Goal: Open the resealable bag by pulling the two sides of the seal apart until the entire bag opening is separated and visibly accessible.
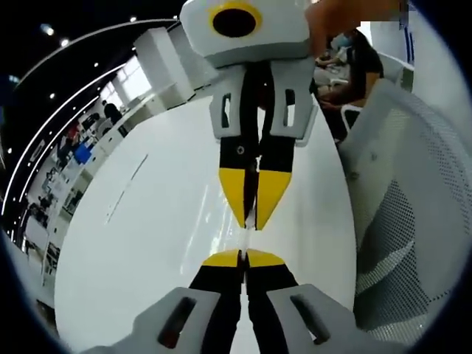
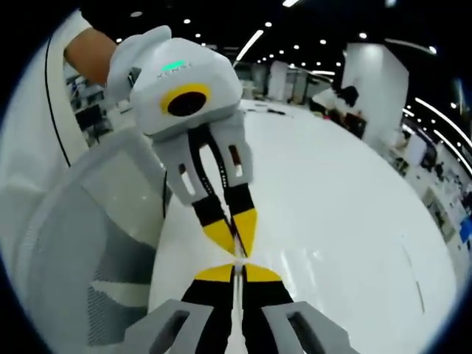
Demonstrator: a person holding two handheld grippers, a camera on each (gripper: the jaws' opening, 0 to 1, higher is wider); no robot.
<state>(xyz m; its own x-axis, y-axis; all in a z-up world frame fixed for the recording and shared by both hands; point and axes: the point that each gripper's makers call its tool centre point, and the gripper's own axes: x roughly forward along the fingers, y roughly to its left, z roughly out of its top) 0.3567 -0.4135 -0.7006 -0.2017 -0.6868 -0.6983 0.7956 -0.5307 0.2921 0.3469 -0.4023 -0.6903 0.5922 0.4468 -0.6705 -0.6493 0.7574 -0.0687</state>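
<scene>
Both claws, left claw (image 1: pixel 242 257) at 6 o'clock and right claw (image 2: pixel 237 271), are closed tip-to-tip on the clear resealable bag (image 2: pixel 237 313) edge above the white table (image 1: pixel 162 221); seal separation appears not yet begun.

An open-plan office: long white table (image 2: pixel 354 199), mesh chair (image 1: pixel 413 221), desk rows (image 1: pixel 66 169), ceiling spotlights (image 2: pixel 295 37).

The left claw (image 1: pixel 243 254) has yellow tips on black jaws, set in a pale grey housing. The right claw (image 1: pixel 256 223), coming down from the top of the left gripper view, matches it — yellow tips, black arms, light grey body — and its jaws pinch a clear, colourless bag edge (image 1: pixel 251 221). The table (image 1: pixel 147 243) is glossy white. A chair (image 1: pixel 413 221) at the right of the frame is white mesh — fine dark perforations.
</scene>
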